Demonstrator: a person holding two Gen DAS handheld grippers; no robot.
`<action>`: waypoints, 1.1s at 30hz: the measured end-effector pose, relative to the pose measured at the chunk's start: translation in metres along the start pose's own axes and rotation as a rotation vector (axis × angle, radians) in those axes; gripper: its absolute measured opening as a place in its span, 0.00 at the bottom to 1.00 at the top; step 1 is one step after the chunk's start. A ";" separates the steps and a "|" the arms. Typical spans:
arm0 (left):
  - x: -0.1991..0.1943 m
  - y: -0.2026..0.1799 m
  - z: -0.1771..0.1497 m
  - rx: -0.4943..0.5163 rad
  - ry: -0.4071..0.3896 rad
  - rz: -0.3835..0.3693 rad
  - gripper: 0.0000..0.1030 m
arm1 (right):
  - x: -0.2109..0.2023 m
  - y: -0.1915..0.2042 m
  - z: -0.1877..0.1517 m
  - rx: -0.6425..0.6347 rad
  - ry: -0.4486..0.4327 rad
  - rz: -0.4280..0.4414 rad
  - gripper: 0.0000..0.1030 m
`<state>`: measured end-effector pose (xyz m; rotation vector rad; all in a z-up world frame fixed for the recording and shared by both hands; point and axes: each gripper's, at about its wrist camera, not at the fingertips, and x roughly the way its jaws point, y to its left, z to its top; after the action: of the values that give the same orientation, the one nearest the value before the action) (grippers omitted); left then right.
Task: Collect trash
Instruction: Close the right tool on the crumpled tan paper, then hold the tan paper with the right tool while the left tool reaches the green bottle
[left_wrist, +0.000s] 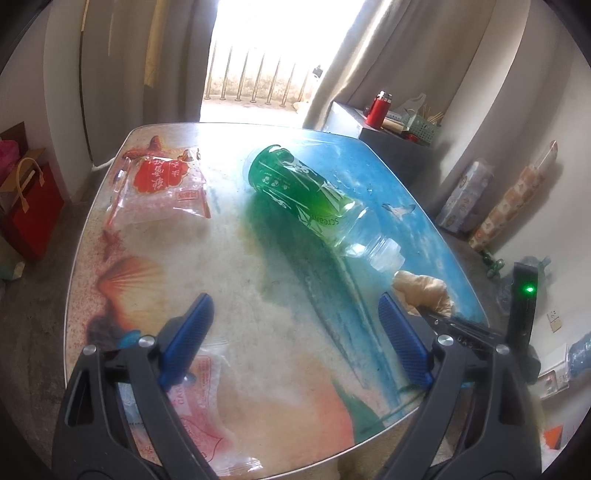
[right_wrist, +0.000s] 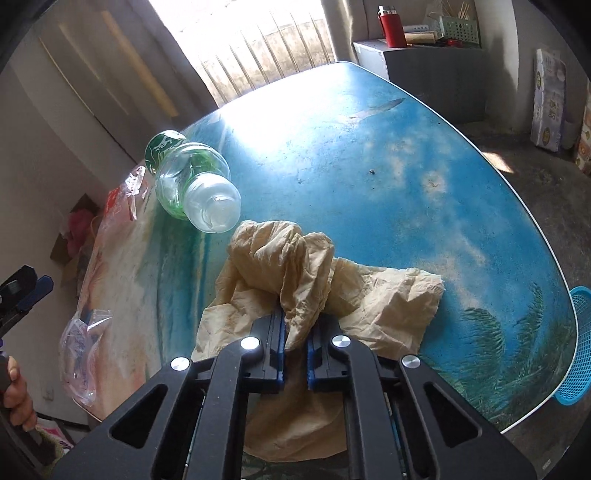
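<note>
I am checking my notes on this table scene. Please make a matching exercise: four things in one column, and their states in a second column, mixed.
Things:
1. plastic bottle
2. crumpled tissue
3. left gripper
4. red-label wrapper

States:
A. jaws wide apart, holding nothing
B. lying on its side, uncapped
C. pinched by the right gripper
D. flat near the table's far corner

Pairs: 1-B, 2-C, 3-A, 4-D

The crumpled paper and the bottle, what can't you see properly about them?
- Crumpled tan paper: near end hidden under the right gripper in the right wrist view; mostly behind a gripper finger in the left wrist view.
- Green bottle: cap not discernible.
- Blue basket: cut off by the table edge; contents unseen.
</note>
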<state>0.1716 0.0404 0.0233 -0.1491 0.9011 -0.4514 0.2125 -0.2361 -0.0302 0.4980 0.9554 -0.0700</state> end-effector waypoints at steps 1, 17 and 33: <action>0.004 -0.001 0.007 -0.015 0.010 -0.023 0.84 | 0.000 -0.003 0.000 0.012 0.003 0.017 0.08; 0.150 0.014 0.104 -0.453 0.194 -0.093 0.84 | -0.007 -0.029 0.002 0.087 -0.014 0.060 0.08; 0.199 -0.014 0.098 -0.240 0.189 0.030 0.73 | -0.006 -0.028 0.005 0.081 -0.025 0.070 0.08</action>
<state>0.3507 -0.0652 -0.0558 -0.3157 1.1412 -0.3313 0.2048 -0.2644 -0.0334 0.6032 0.9127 -0.0516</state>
